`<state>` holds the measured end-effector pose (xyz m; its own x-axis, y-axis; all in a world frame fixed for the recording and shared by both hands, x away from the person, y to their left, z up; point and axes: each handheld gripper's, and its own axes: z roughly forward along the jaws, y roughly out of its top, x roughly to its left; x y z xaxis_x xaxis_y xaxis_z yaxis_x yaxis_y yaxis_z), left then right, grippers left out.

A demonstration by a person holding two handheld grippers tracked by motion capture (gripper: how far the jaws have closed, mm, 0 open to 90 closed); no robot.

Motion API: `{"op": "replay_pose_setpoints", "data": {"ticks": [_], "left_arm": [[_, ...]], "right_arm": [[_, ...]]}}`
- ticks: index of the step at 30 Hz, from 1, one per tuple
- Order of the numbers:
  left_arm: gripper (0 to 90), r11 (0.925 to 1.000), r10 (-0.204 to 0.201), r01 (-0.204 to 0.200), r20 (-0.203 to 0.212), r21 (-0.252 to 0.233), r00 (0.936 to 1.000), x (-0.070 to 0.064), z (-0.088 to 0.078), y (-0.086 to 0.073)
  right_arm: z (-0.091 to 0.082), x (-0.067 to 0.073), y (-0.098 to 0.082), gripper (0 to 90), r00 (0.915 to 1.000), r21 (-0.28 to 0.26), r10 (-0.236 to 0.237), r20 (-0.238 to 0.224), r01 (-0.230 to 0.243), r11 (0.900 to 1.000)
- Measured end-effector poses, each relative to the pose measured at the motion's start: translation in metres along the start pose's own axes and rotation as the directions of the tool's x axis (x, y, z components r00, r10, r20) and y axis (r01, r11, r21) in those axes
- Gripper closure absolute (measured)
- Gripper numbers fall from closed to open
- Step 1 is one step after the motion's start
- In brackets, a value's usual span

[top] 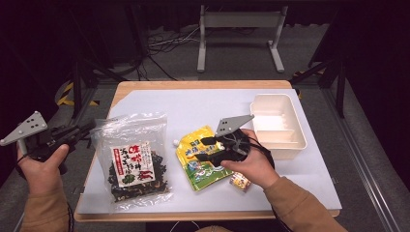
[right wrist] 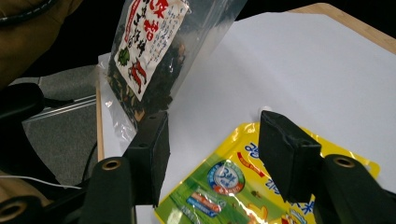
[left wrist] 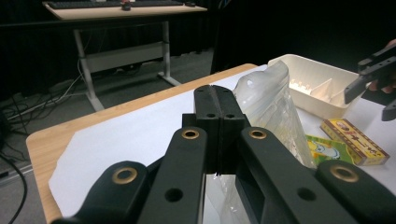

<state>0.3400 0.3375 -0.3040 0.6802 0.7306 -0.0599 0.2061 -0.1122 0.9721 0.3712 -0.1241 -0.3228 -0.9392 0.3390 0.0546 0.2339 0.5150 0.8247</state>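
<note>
My left gripper (top: 87,128) pinches the top edge of the clear plastic bag of dark dried seaweed (top: 136,162) at the table's left. It could slip. My right gripper (right wrist: 212,140) hangs open over the glossy yellow-green pouch (right wrist: 233,184), mid-table; closing may crumple it.

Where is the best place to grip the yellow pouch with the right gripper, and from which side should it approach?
Probably the pouch's top edge, by the white cap. The yellow pouch lies flat on the table, so only a thin edge fits between jaws. The right gripper, open, already hovers over that end; come down from above, one jaw slipping under the edge.
</note>
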Motion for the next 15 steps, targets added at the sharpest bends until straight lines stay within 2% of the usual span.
{"op": "replay_pose_setpoints", "data": {"ticks": [7,15], "left_arm": [[90.0,0.9997,0.016,-0.015,0.020,-0.020,0.9997,-0.007,-0.002,0.005],[90.0,0.9975,0.050,-0.046,0.064,-0.053,0.9967,-0.017,-0.003,0.011]], "right_arm": [[0.015,-0.002,0.020,40.0,0.9990,-0.006,0.028,-0.034,-0.028,1.000],[0.033,0.002,0.038,36.9,0.9996,-0.012,0.004,-0.030,-0.005,1.000]]}}
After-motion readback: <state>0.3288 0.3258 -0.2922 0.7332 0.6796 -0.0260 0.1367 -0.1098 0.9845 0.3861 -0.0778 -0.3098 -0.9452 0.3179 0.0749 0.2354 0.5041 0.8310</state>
